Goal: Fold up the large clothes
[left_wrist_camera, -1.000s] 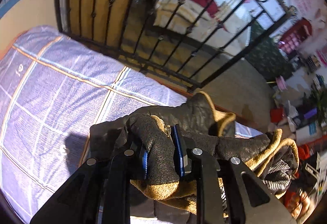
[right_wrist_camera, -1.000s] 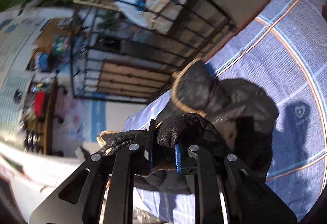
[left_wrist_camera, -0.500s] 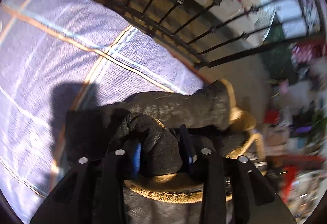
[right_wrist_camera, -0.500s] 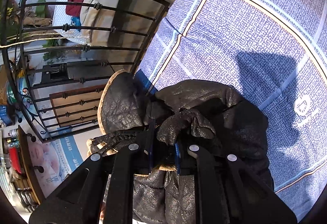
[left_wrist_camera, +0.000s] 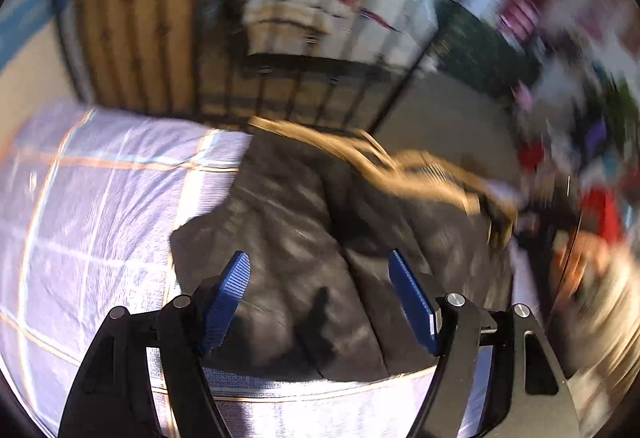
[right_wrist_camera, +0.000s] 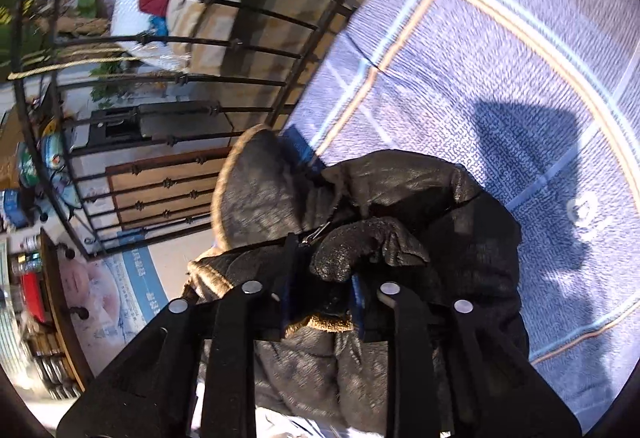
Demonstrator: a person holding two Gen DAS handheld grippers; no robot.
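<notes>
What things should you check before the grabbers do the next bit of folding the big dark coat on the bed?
1. Left gripper free of the coat: ok, its jaws are opening with nothing pinched between them.
2. Right gripper free too: not ok, a fold of coat still sits between its jaws, which are only starting to open.
3. Coat resting on the checked blanket: ok, it lies bunched there.
4. Coat folded neatly: not ok, it is lumpy, with the tan lining showing.
5. Coat clear of the bed's edge near the black railing: cannot tell.
</notes>
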